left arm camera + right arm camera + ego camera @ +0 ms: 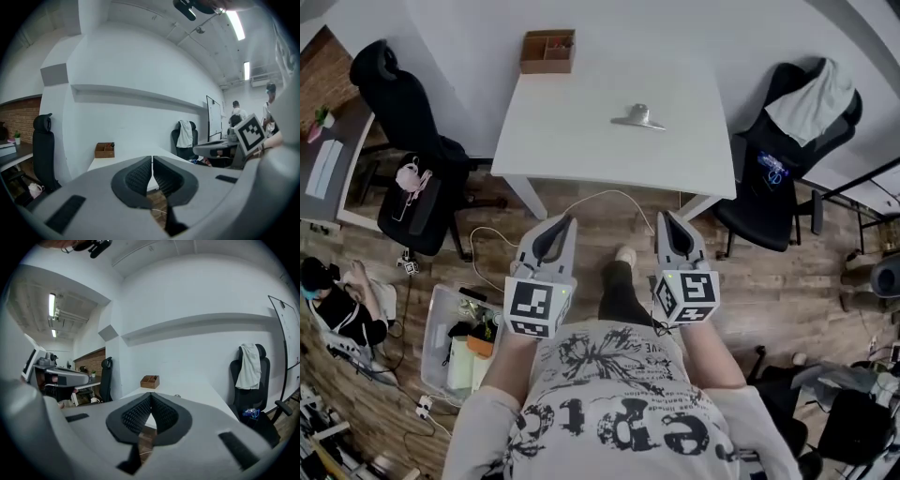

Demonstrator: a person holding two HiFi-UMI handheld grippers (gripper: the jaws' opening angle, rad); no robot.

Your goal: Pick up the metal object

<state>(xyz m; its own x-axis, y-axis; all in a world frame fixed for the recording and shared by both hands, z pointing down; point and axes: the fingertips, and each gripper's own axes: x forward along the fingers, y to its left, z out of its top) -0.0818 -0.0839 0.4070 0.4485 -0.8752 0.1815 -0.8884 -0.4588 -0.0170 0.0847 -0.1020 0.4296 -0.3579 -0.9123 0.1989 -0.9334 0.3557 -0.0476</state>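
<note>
I hold both grippers close to the torso, above the wood floor (pixel 769 272) and short of the table. The left gripper (pixel 565 221) has its jaws pressed together at the tips, with nothing between them. The right gripper (pixel 665 217) is likewise fully closed and empty. A white cable (pixel 602 194) lies on the floor just beyond the jaw tips, near the table legs. A clear storage bin (pixel 441 330) sits on the floor to my left.

The white table (pixel 572 141) stands ahead of both grippers. The metal object (pixel 638 117) lies flat on the tabletop, right of centre, well apart from both grippers. A wooden organiser box (pixel 547 52) rests at the far edge. Black office chairs flank the table, the left chair (pixel 405 117) and the right chair (pixel 783 173), with a white cloth (pixel 814 98) draped over the right one.
</note>
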